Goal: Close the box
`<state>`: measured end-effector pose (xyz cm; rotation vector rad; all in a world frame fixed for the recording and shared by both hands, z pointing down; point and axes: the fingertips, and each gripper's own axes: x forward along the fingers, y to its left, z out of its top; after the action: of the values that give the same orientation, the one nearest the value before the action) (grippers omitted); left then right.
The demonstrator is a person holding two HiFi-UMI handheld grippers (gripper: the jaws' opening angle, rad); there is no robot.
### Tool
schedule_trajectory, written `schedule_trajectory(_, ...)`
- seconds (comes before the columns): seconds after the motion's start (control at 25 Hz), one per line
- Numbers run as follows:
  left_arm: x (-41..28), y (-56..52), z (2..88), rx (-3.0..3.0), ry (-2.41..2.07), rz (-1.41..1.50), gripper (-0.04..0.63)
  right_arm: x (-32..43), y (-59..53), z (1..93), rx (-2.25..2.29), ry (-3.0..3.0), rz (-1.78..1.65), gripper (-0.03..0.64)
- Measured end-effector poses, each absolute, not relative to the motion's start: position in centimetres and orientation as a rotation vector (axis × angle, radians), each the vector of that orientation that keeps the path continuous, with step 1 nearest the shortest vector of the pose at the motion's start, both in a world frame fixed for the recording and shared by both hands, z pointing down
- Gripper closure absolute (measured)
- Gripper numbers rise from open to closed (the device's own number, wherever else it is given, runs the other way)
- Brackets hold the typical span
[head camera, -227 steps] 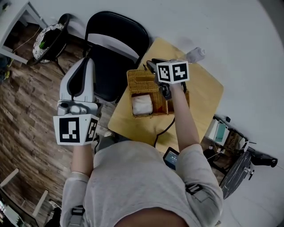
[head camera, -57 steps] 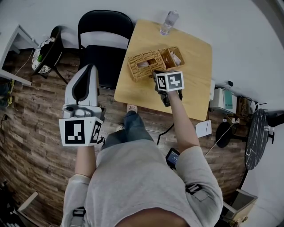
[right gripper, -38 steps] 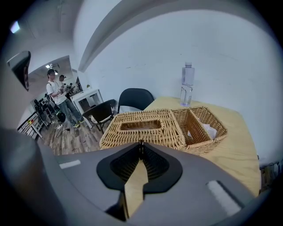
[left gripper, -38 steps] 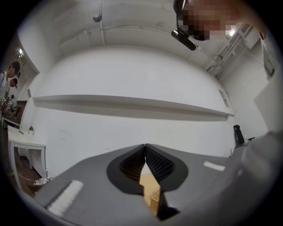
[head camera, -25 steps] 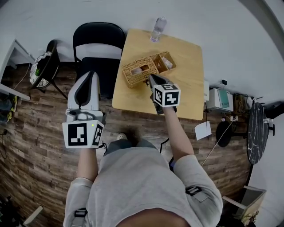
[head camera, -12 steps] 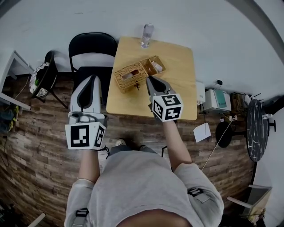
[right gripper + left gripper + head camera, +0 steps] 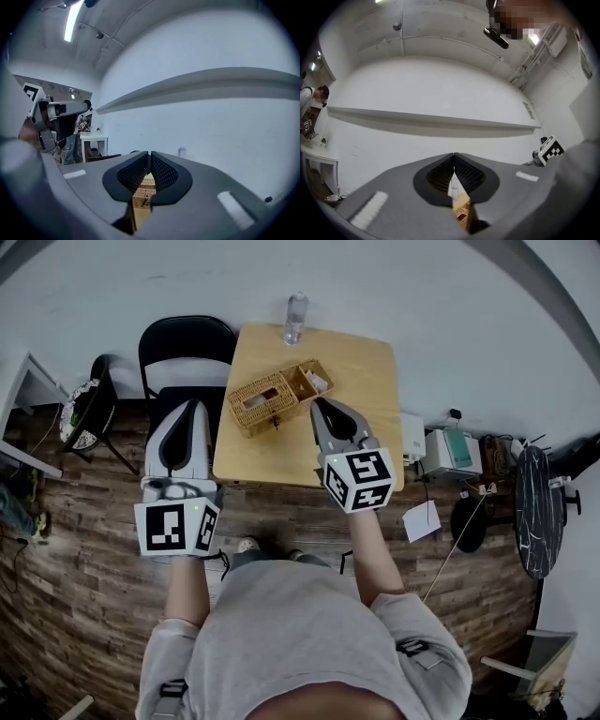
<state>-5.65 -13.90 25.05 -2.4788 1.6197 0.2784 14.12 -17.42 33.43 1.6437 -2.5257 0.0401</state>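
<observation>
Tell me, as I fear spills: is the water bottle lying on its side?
No, the water bottle stands upright near the far edge of the table.

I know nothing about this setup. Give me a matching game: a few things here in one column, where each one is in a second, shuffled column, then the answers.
Things:
1. clear plastic water bottle
2. black chair
3. woven wicker box
4. right gripper

Places:
A. on the plank floor, beside the left edge of the light wooden table
B. held up in the air, nothing between its jaws
C. upright at the table's far edge
D. on the table's left part

Pairs: 1-C, 2-A, 3-D, 4-B.
</observation>
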Motion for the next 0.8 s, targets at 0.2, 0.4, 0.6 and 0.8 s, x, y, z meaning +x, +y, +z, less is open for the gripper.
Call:
schedule_trajectory(0.2,-4.9,-13.0,24.7,-2.467,1.623,0.283,0.537,15.0,-15.8,31.1,1.669,-2.544,-0.046,0.594)
schedule_trajectory(0.4,-4.3,-12.1,24.3,-2.453,1.626,0.285,0.537,16.1,-14.2,28.8,1.703,-2.565,-0.11,0.594)
schedule_trajectory(0.6,-3.7,-10.9,23.9,-2.44,1.63,0.291,0.537,17.0,-12.6,26.7,1.724,-2.566,-0.194,0.594)
schedule_trajectory(0.8,-3.4,-9.6,23.6,-2.422,1.641,0.295,0.537,17.7,-11.1,25.7,1.735,-2.58,-0.225,0.594)
